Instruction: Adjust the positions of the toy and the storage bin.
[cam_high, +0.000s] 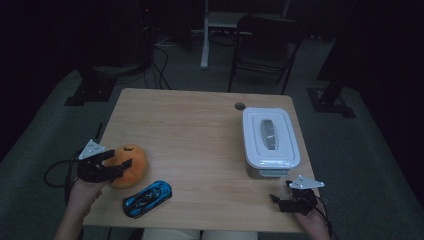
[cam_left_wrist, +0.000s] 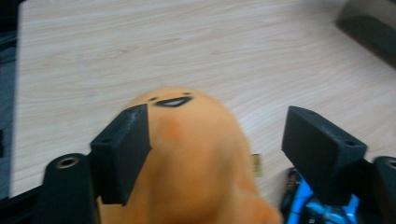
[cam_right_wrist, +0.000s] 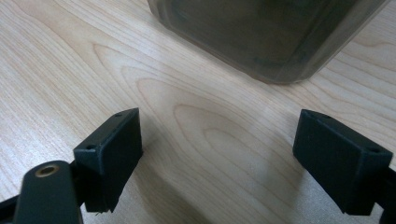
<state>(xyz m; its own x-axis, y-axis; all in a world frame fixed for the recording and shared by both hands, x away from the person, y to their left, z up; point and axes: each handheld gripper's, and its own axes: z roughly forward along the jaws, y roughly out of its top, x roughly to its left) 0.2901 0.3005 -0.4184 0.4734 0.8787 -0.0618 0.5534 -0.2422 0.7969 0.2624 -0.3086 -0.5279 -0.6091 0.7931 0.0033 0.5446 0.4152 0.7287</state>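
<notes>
Nearby, blue toy car (cam_high: 147, 198) flanks orange plush (cam_high: 129, 165).

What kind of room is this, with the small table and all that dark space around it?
Probably a lab or recording room, not a home: a lone wooden table on grey carpet, black stand feet and loose cables on the floor, a folding chair behind.

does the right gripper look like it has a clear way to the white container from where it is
Probably yes. The right gripper sits with open jaws just short of the white container, and the right gripper view shows bare table between them. The orange plush and blue toy car lie far to the left.
</notes>
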